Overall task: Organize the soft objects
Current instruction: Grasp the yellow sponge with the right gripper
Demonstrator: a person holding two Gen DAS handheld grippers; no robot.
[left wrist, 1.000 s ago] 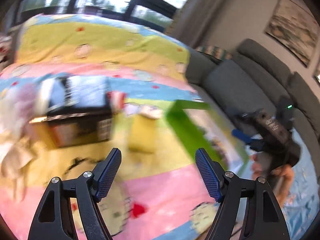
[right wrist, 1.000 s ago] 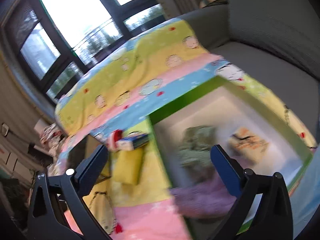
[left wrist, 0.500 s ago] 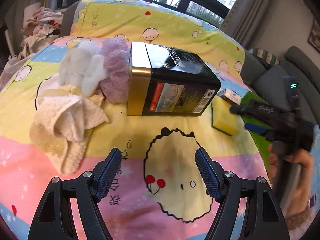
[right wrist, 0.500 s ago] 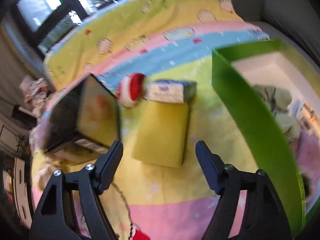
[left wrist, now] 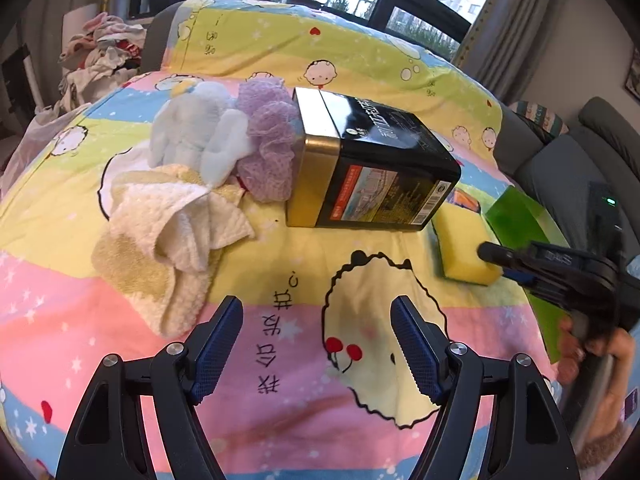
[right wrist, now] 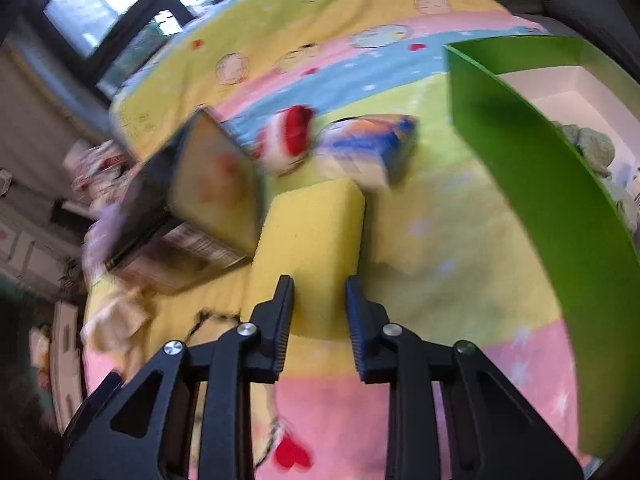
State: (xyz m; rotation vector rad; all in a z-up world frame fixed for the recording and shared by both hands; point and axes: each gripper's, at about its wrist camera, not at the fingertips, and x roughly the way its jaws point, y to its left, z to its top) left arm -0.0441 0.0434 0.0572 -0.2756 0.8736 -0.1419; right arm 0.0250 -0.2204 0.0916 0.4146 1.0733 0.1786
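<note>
The step in hand looks like the pickup of the yellow sponge [right wrist: 316, 236], which lies on the bed [left wrist: 280, 340] between the black tin [left wrist: 372, 172] on its left and the green box [right wrist: 532, 184] on its right, touching the tin's near corner as far as I can tell. The right claw [right wrist: 319, 304] is closing over the sponge's near end; its jaws are narrow now, with the sponge's edge between them, though I cannot tell whether the pads already press it. From the left side, that claw's tip sits right at the sponge's near right corner. The left claw [left wrist: 316, 344] hangs spread wide over the pink stripe, holding nothing, with the cream towel [left wrist: 168, 240] just to its far left and a pale blue cloth [left wrist: 200, 140] and a lilac puff [left wrist: 268, 140] heaped beyond it against the tin. The box already has some greenish soft things [right wrist: 596, 152] inside. Next, I judge, the right claw must finish its squeeze, lift the sponge clear of the tin and carry it right over the box wall. A sponge gives under pressure, so the grip should sit deep enough not to slip off the edge.
</note>
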